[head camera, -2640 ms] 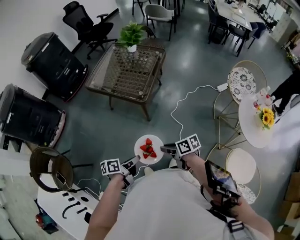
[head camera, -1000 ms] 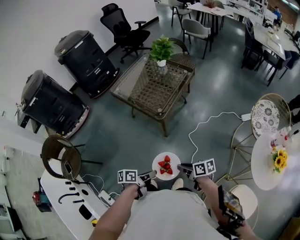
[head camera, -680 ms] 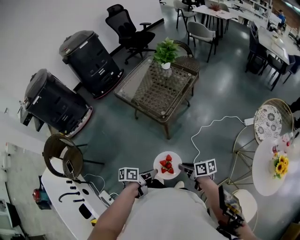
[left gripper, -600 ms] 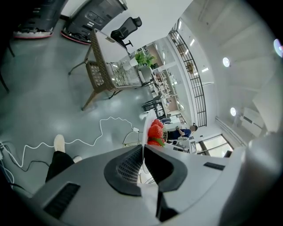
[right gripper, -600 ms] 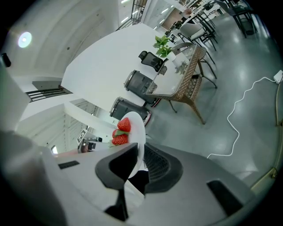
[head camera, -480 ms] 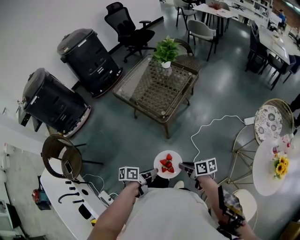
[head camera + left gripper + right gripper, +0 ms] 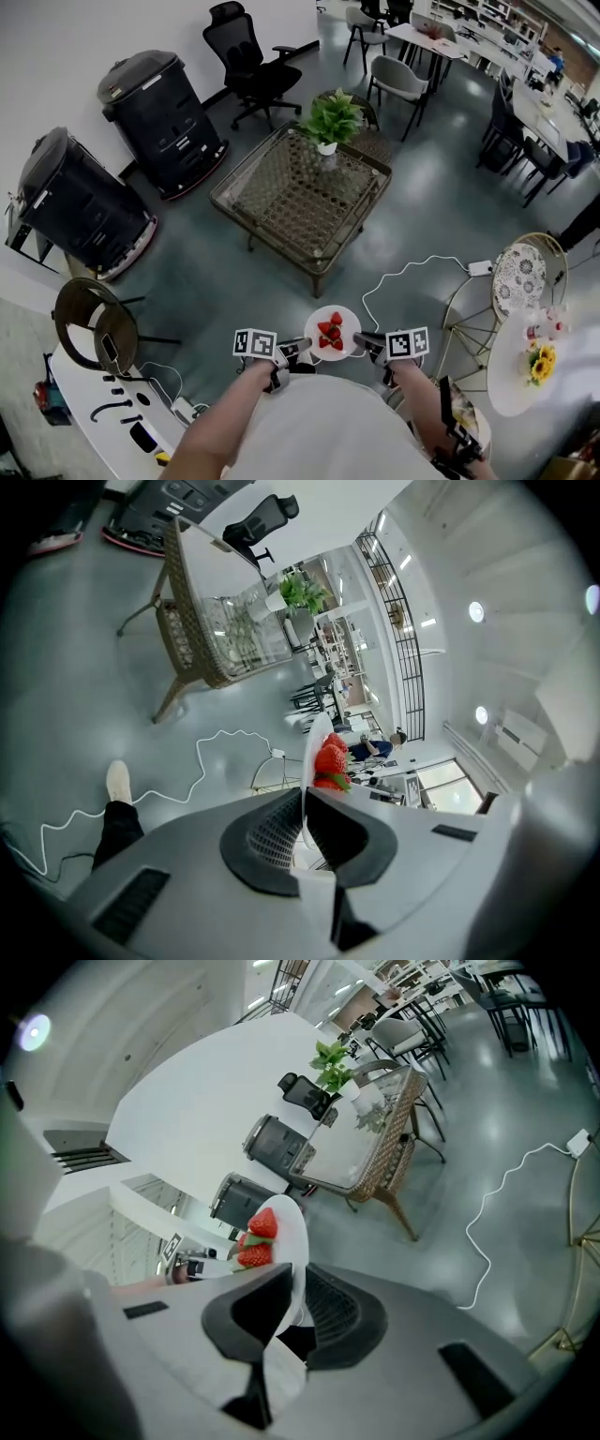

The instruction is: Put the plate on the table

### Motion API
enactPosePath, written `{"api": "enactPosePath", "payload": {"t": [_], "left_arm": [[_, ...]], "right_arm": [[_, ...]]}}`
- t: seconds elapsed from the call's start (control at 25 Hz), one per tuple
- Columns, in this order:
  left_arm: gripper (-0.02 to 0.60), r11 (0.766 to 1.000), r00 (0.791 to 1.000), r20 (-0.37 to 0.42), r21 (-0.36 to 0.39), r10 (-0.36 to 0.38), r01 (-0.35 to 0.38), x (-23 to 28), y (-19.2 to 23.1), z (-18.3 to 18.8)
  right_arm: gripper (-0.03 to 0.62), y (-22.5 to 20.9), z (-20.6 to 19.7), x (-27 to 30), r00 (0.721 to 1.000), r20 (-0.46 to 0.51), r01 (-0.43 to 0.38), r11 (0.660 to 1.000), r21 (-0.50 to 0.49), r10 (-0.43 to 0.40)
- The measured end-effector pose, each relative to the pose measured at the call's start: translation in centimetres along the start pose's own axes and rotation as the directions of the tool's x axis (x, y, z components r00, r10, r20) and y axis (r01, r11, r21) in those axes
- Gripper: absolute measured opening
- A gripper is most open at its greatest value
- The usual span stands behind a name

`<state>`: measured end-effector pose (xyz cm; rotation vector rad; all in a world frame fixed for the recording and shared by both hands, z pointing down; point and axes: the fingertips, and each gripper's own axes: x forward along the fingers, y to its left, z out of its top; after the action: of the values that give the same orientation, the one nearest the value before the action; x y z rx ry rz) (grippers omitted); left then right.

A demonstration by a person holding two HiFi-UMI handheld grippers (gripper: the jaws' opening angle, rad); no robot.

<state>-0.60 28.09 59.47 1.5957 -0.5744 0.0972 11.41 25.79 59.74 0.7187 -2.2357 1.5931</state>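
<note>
Over the floor (image 7: 216, 272), plate (image 7: 348, 320) of apparent strawberries (image 7: 329, 331), rim pinched by left gripper (image 7: 302, 345) and right gripper (image 7: 364, 339) fingers.

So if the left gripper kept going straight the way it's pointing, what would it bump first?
The left gripper is shut on the plate, so that comes first; then the strawberries on it, then probably the right gripper at the opposite rim, though depth is unclear.

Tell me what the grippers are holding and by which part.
The plate with strawberries: left gripper clamps its left rim, right gripper its right rim.
</note>
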Motion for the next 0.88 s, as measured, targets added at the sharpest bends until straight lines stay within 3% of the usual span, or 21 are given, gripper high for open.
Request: {"api": "enactPosePath", "payload": {"t": [0.36,0.88], "left_arm": [[0.012,0.999,0.999,0.006,0.022,-0.032,0.032,-2.5,0.5,8.9],[0.012,0.999,0.997,0.062,-0.013,-0.038,0.038,-6.6,3.1,14.8]], "right_arm": [[0.032,1.9,7.6,5.1,1.0,0.018,0.019,1.0,-0.013,-0.019],[0.032,4.0,12.4,11.7,0.999,-0.042,0.015,0.998,-0.064,-0.018]]}}
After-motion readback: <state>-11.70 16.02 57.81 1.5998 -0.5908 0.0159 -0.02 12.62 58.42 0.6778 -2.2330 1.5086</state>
